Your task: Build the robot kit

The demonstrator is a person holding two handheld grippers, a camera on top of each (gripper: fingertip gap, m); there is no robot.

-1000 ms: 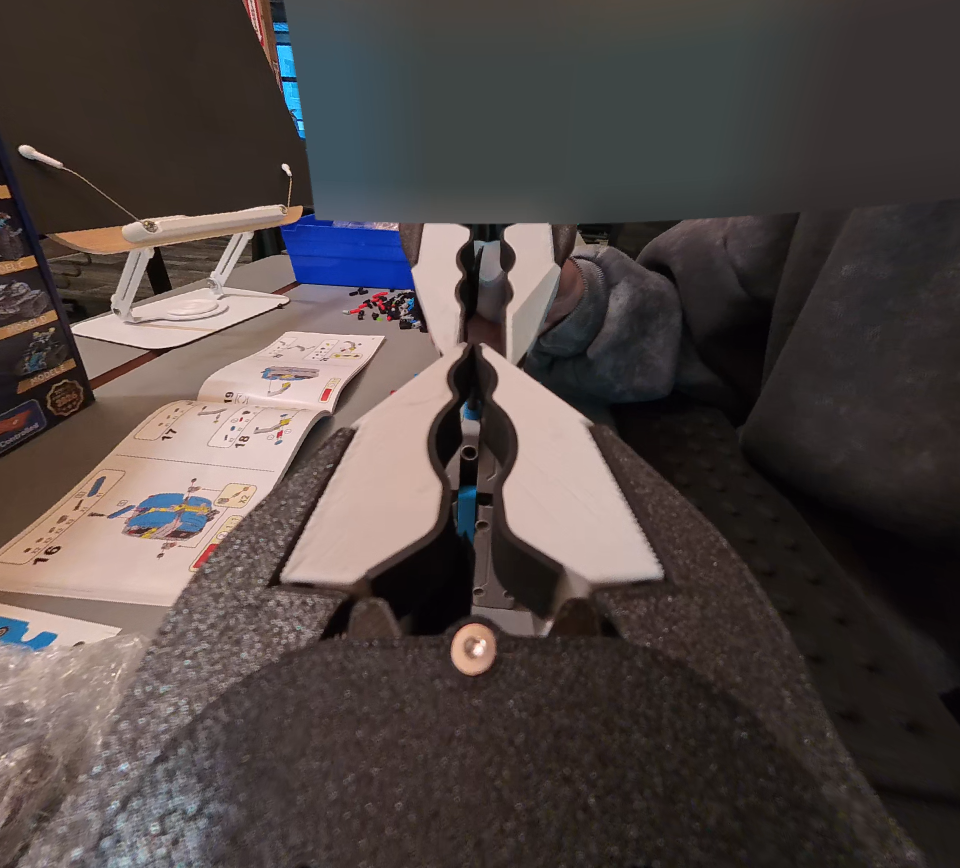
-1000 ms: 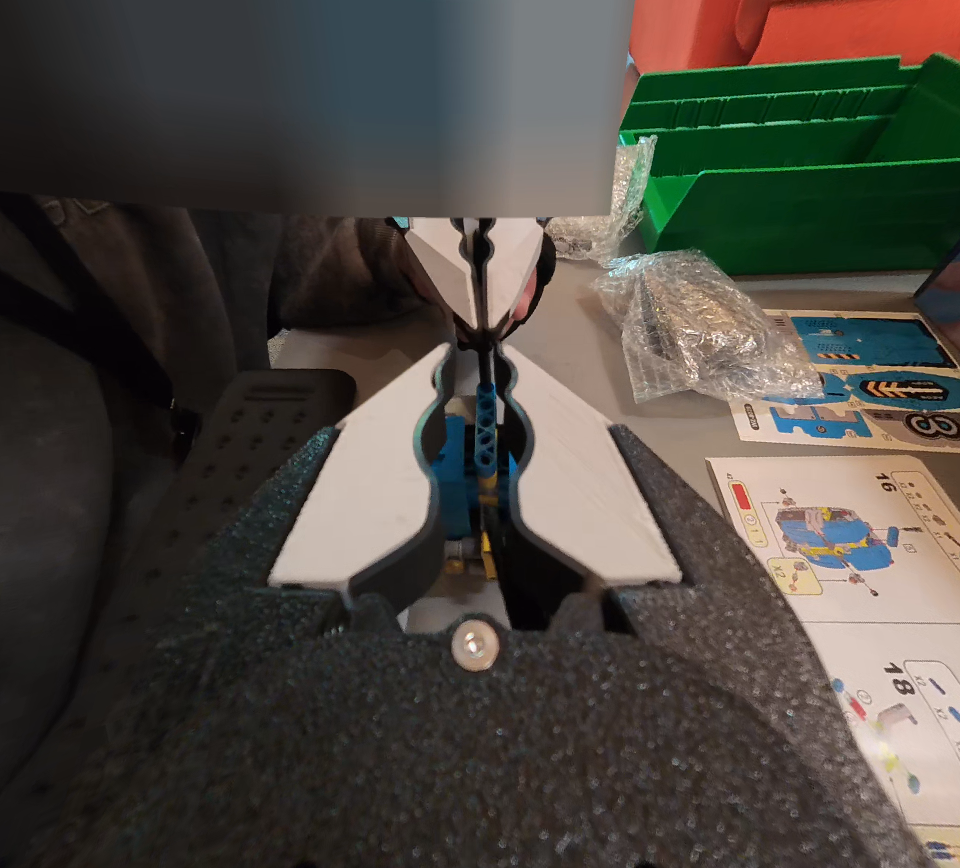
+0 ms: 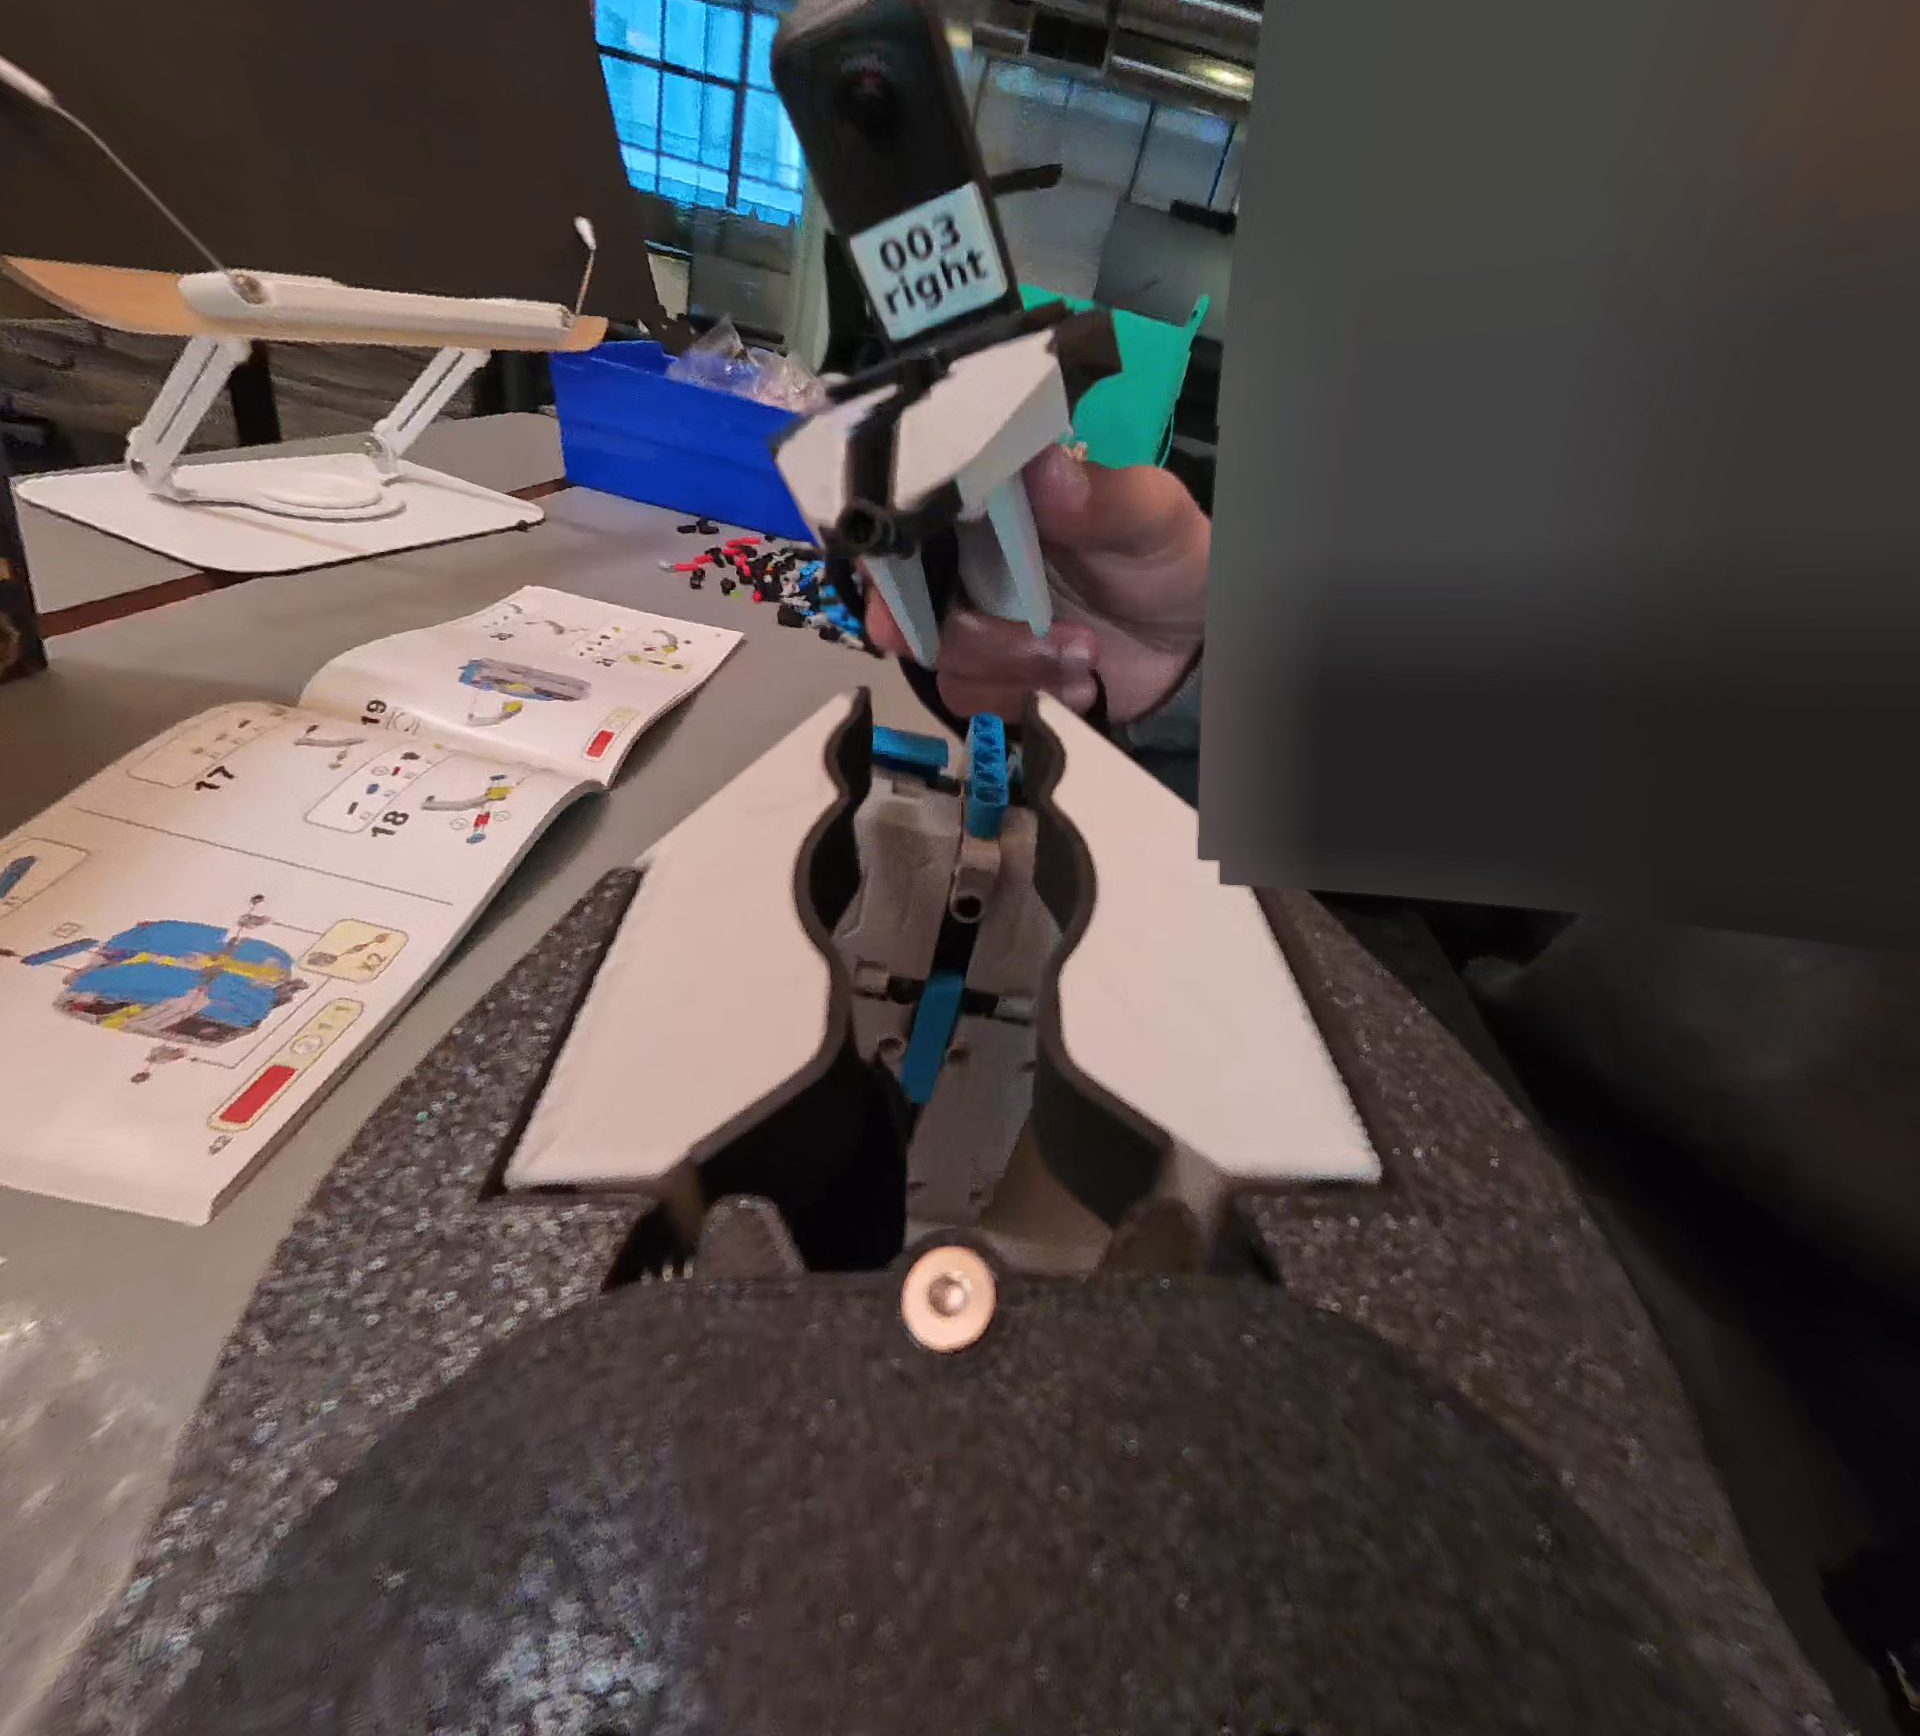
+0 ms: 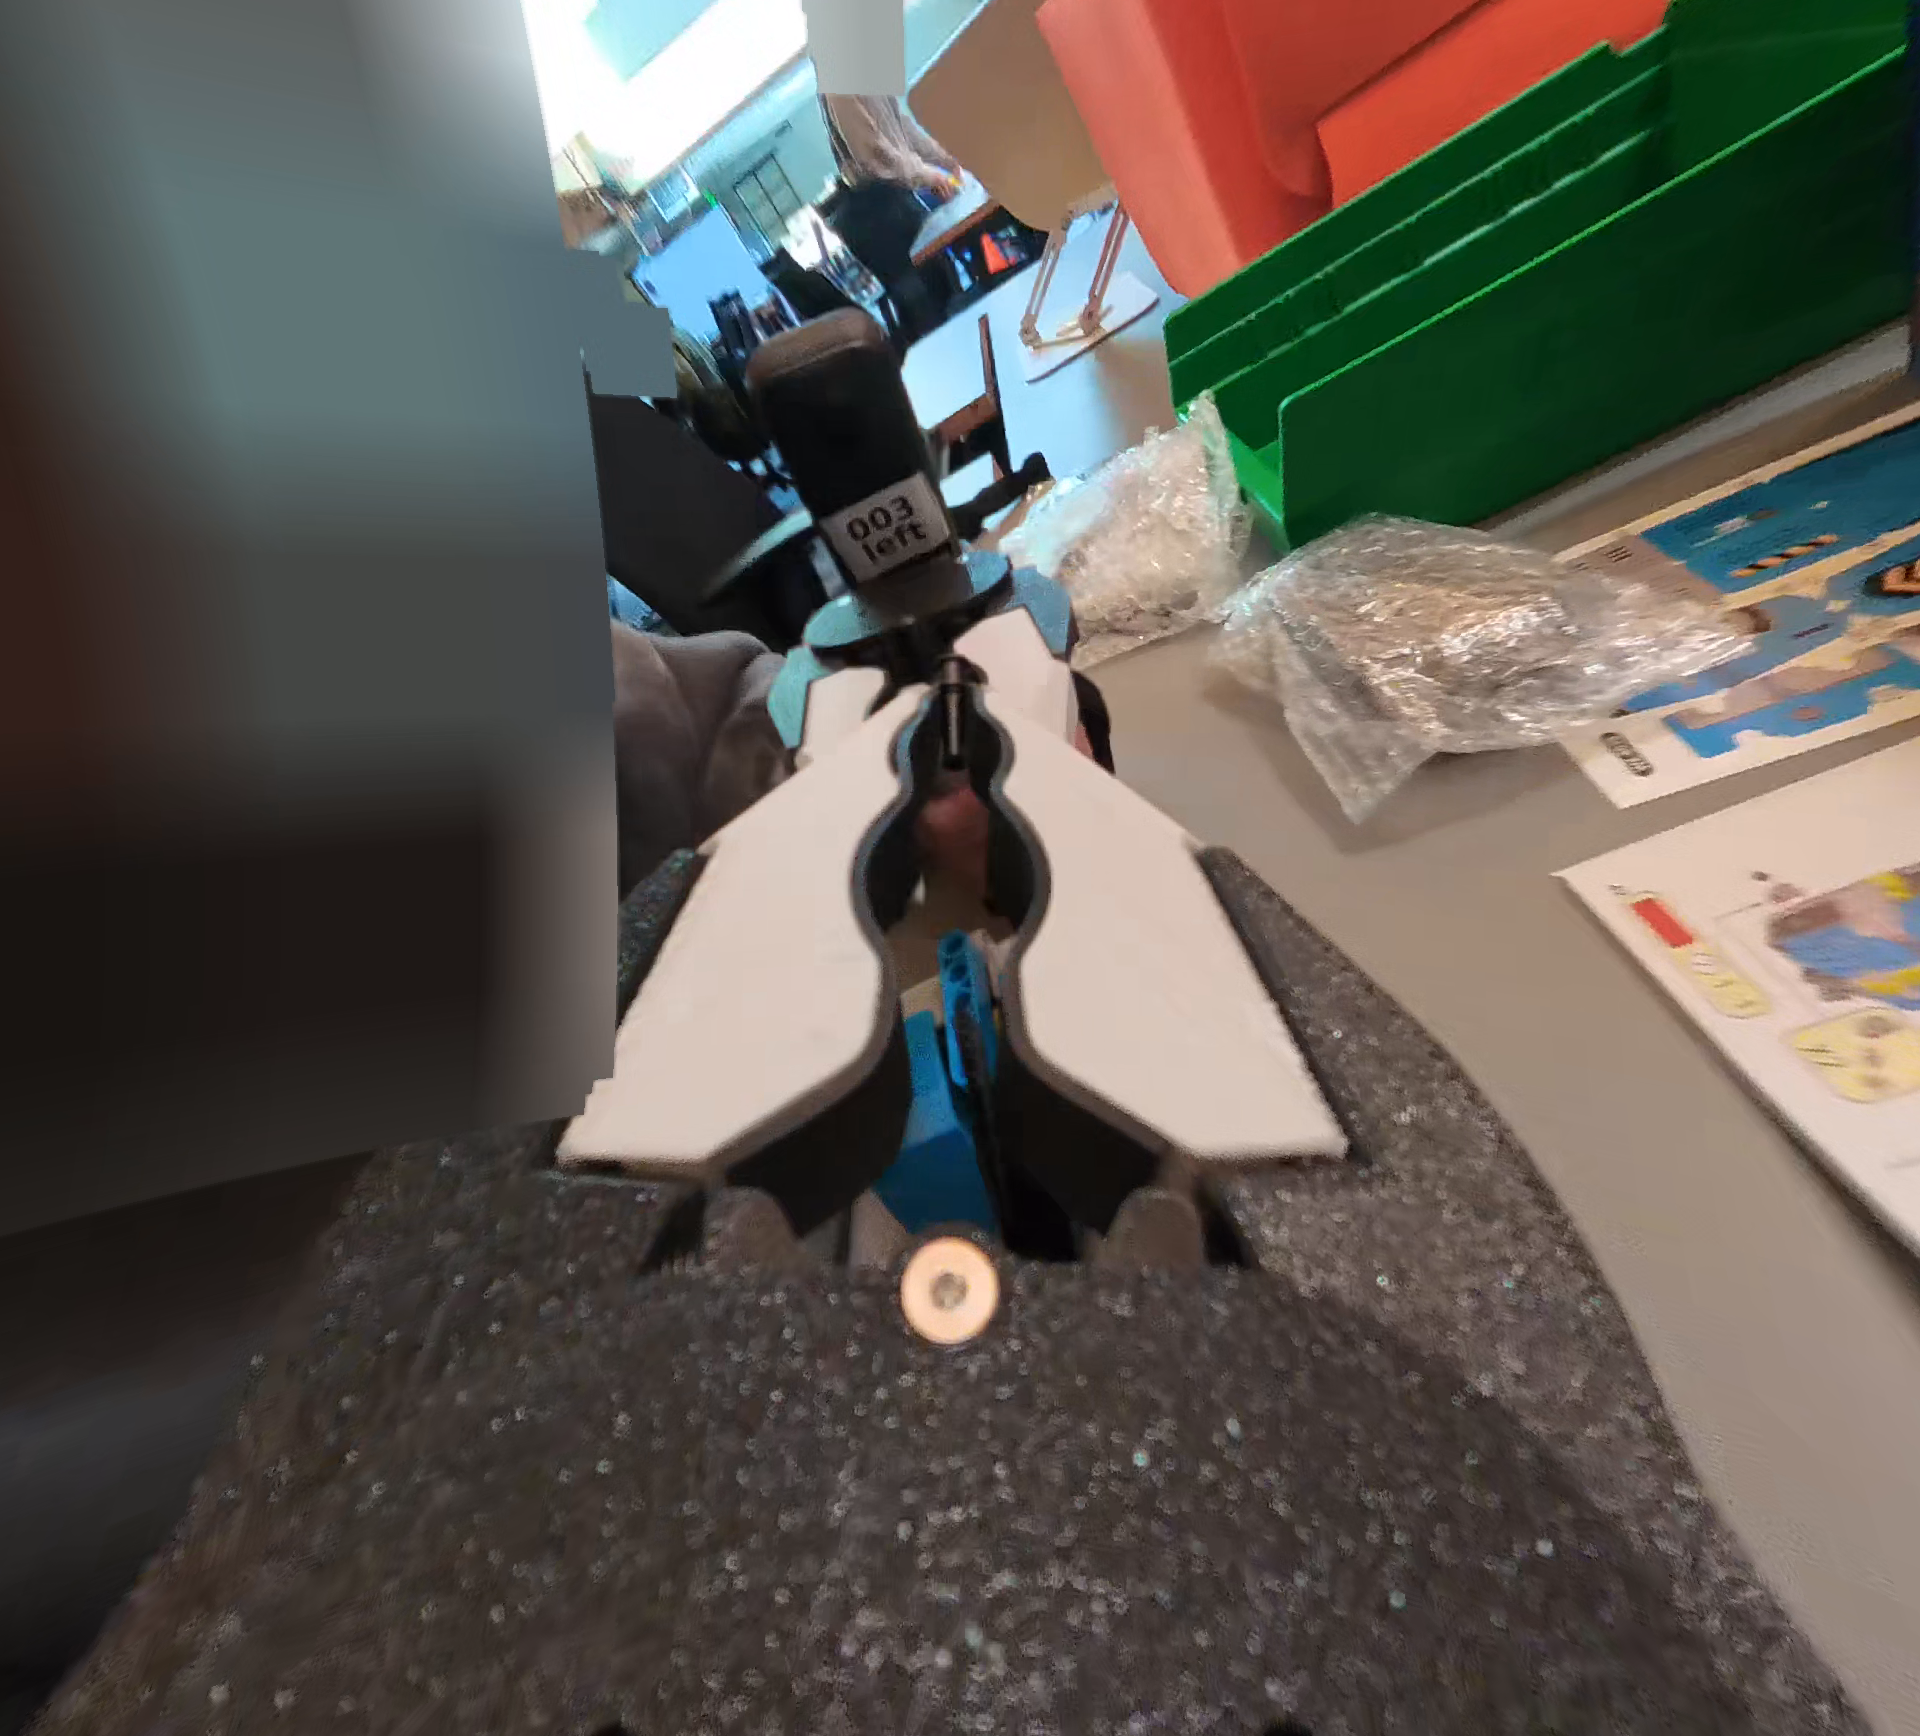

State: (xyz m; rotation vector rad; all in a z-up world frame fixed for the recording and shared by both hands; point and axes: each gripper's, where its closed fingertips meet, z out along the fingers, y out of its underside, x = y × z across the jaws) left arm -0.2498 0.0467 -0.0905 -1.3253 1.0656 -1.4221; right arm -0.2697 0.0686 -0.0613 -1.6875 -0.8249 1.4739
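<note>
Booklet: lies open on the table, left.
Left gripper: fingers part-closed, clamping the grey-and-blue brick model.
Right gripper: raised, tilted; tips pinching a thin black pin above the model.
Green bin: far right.

Matt white plastic fingers with dark rubbery lining, speckled rough grey foam body, shiny metal screw, glossy paper booklet, crinkled clear plastic bag, smooth green plastic bin.
</note>
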